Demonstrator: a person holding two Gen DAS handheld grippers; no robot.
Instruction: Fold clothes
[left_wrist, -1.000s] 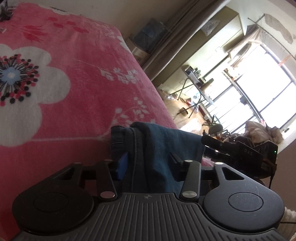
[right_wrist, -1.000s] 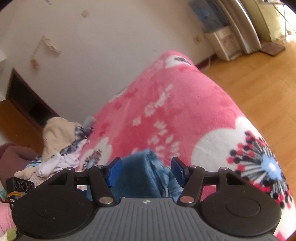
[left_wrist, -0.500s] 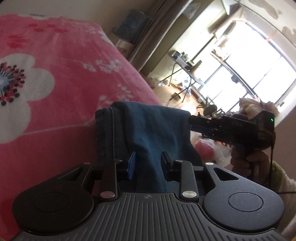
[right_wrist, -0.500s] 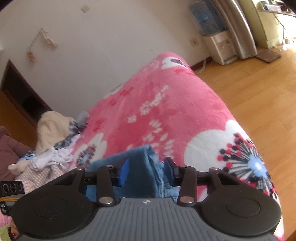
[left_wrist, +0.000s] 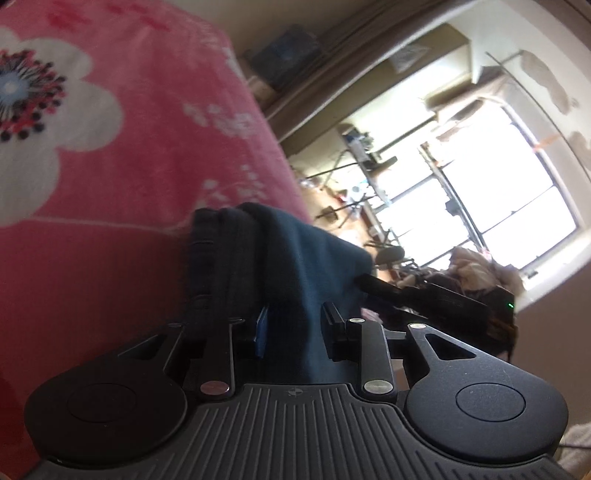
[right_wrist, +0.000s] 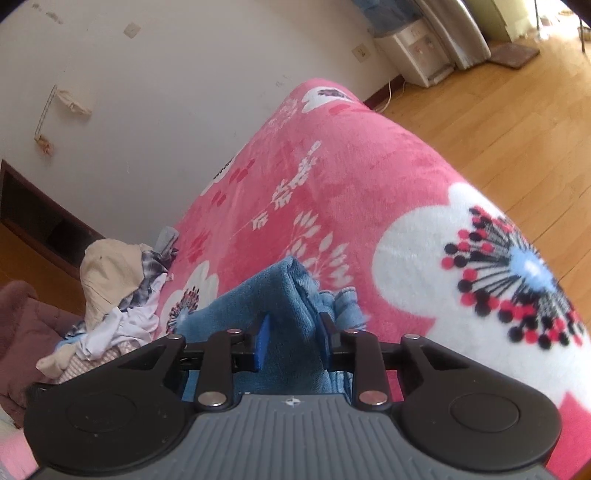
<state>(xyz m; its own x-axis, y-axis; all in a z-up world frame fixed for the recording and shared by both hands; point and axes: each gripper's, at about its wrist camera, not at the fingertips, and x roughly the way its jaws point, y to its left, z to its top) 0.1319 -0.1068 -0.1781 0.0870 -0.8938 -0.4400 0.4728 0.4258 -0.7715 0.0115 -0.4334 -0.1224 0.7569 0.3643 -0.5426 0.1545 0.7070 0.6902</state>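
Apparently both tongs (left_wrist: 295, 328) (right_wrist: 293, 339) pinch the jeans (right_wrist: 291, 295), tilted bedward.

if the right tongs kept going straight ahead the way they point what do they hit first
The right tongs are shut on the blue jeans, so the denim moves with them. Beyond it, the pink floral blanket looks like first contact, though depth is unclear.
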